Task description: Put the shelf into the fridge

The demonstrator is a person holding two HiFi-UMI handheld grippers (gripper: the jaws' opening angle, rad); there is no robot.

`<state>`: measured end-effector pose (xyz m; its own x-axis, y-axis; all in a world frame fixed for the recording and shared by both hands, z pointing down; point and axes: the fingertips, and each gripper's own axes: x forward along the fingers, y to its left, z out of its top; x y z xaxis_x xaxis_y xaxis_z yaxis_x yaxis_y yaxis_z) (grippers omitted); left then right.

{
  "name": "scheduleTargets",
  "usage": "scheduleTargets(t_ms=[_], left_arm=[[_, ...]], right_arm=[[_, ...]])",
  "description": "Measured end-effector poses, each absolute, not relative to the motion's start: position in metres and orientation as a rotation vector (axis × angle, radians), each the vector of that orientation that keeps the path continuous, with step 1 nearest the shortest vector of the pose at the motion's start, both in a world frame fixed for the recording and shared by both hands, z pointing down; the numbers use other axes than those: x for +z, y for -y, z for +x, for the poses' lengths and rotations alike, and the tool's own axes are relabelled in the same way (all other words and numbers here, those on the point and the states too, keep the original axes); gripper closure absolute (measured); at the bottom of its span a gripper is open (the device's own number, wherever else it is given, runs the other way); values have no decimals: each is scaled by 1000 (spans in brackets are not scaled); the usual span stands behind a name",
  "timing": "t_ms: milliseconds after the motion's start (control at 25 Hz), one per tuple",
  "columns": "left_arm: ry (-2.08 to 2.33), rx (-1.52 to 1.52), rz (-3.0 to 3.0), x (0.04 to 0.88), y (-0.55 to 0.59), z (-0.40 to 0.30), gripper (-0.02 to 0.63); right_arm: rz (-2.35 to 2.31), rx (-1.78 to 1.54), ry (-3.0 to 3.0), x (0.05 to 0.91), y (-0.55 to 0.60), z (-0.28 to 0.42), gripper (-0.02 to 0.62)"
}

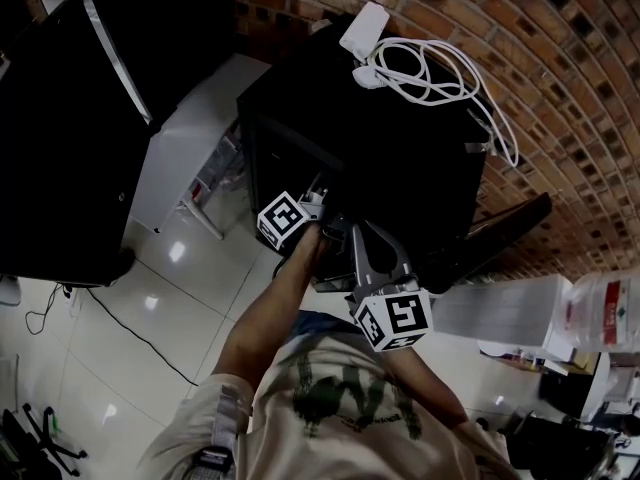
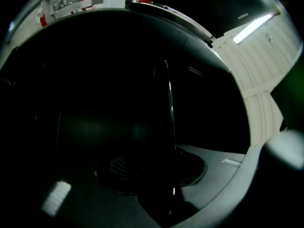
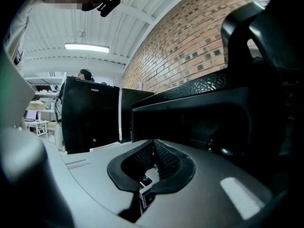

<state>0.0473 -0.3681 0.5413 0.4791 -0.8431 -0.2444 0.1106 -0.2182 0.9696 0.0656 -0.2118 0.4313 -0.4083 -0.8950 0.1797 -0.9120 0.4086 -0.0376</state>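
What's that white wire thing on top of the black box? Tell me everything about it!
The white cable lies in loose loops on the flat top of the black fridge, beside a white boxy charger. It looks thin and rubbery. One strand trails toward the fridge's right edge.

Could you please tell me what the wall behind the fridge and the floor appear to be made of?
The wall looks like brick: matt reddish-brown blocks in staggered rows with paler mortar joints. The floor looks like glazed tile: pale, glossy squares with thin joint lines and bright lamp reflections.
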Motion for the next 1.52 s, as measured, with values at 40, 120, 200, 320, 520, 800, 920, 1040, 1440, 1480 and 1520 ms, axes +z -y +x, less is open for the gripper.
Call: scheduleTargets(t_ms=[40, 120, 200, 320, 520, 800, 920, 1040, 1440, 1480, 1520], left_arm=[[672, -1013, 1546, 540, 366, 44, 472], [692, -1019, 1558, 537, 362, 37, 472], [714, -1018, 1561, 538, 356, 30, 472], [736, -1030, 1538, 541, 344, 20, 472], [796, -1017, 1564, 538, 321, 0, 472], [835, -1055, 1548, 534, 279, -26, 472], [811, -1095, 1543, 521, 257, -32, 474], [771, -1146, 1562, 499, 235, -36, 497], [833, -1223, 1660, 436, 164, -70, 573], [839, -1229, 1670, 430, 157, -72, 579], [847, -1231, 1682, 425, 148, -74, 580]], right_arm=[[1624, 193, 2526, 430, 211, 65, 592], [1618, 190, 2531, 429, 207, 64, 592], [1615, 192, 2540, 429, 203, 63, 592], [1634, 205, 2551, 427, 196, 67, 592], [1613, 212, 2578, 422, 183, 62, 592], [1564, 258, 2641, 425, 161, 47, 592], [1532, 279, 2670, 424, 152, 40, 592], [1489, 288, 2703, 417, 141, 35, 592], [1395, 243, 2773, 384, 101, 28, 592], [1382, 232, 2775, 382, 95, 26, 592], [1370, 223, 2777, 380, 90, 25, 592]])
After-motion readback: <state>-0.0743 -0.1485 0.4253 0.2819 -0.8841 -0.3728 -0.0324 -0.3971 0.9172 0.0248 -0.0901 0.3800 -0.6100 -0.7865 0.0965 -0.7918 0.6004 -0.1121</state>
